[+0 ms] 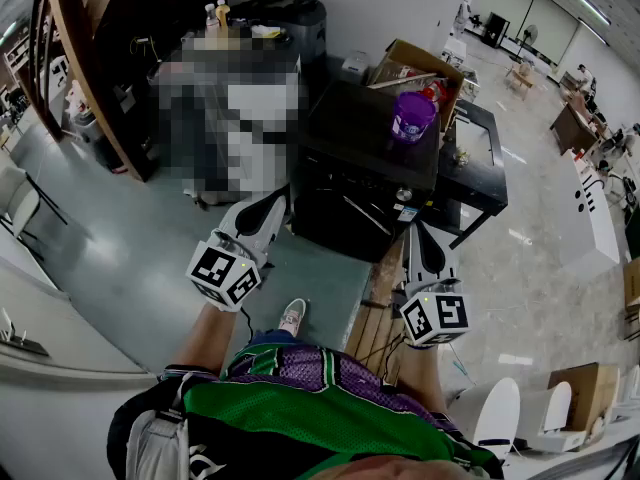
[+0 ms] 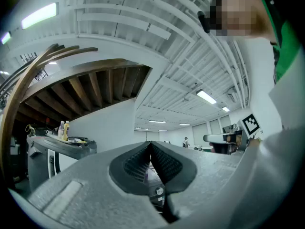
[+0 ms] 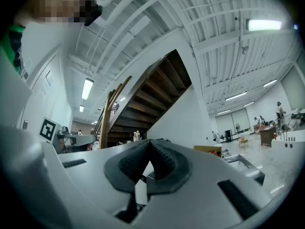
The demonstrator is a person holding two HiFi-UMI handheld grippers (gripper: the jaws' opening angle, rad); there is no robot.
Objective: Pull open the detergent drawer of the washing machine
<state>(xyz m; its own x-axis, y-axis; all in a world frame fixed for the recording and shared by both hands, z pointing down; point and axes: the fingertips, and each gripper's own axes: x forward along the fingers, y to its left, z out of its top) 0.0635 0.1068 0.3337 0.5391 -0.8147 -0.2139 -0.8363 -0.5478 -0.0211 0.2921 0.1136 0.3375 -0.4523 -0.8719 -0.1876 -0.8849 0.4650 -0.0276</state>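
Note:
The washing machine (image 1: 362, 158) is a black box standing in front of me in the head view, its front panel (image 1: 338, 218) facing me; I cannot make out the detergent drawer on it. A purple tub (image 1: 413, 115) sits on its top. My left gripper (image 1: 267, 210) is held just short of the machine's left front corner, its jaws shut and empty. Near the right front corner my right gripper (image 1: 425, 238) is also shut on nothing. In the left gripper view the ribbed pads (image 2: 150, 146) meet, and a small knob (image 2: 158, 191) shows below them. The right gripper view shows its pads (image 3: 150, 143) pressed together.
An open cardboard box (image 1: 415, 63) stands behind the machine and a black frame table (image 1: 482, 163) to its right. Wooden planks (image 1: 378, 303) lie on the floor by my right side. A wooden staircase (image 1: 85, 58) rises at the left. White moulded seats (image 1: 500, 413) stand at lower right.

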